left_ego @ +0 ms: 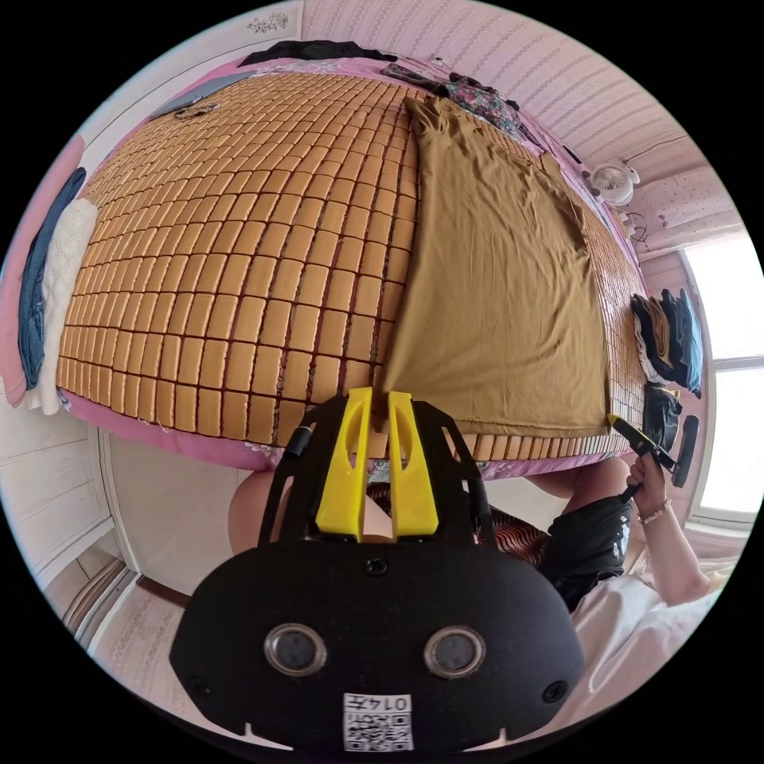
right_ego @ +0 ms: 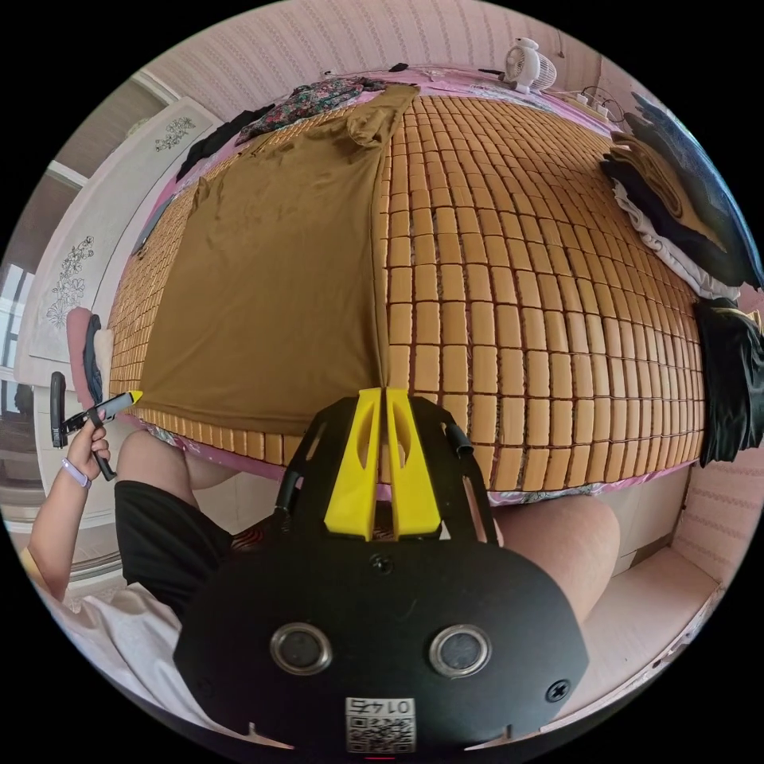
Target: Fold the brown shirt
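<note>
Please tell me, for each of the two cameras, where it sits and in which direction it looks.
Left gripper view: rides the left gripper at the brown shirt's near hem corner, facing across the bed; legs and the right gripper show.
Right gripper view: rides the right gripper at the other hem corner; the left gripper and a hand show.
Shared: shirt, bamboo mat, fan.

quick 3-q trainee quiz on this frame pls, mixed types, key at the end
1. True or false: the brown shirt lies spread out on the bamboo mat.
2. Where on the shirt do the left tool and the right tool sit? A: at the collar. B: one at each near hem corner. C: both on one sleeve.
3. Short answer: which white thing stands by the wall past the mat's far end?

Key: 1 true. 2 B. 3 a small fan.
</note>
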